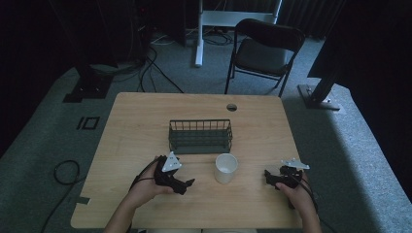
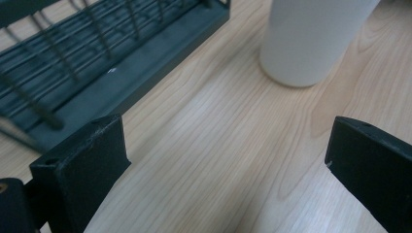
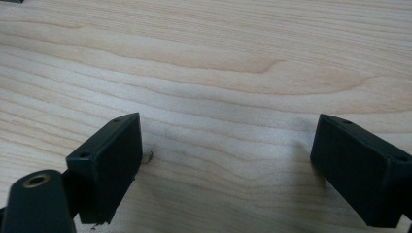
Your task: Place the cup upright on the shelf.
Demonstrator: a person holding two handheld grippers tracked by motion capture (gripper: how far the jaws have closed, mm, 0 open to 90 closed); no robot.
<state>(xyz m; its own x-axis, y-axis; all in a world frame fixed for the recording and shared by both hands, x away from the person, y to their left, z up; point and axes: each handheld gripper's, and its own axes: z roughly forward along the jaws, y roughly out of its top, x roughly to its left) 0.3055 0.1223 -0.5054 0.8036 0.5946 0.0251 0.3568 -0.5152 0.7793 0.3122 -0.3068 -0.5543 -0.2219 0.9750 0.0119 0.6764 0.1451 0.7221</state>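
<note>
A white cup stands upright on the wooden table, just in front of a dark wire basket. My left gripper rests low on the table to the cup's left, jaws open and empty. In the left gripper view the cup stands ahead at the upper right and the basket at the upper left, with my left gripper wide apart over bare wood. My right gripper lies to the cup's right, open; in its own view my right gripper holds nothing over bare wood.
A round cable hole sits near the table's far edge. A black folding chair stands behind the table, with cables on the grey floor to the left.
</note>
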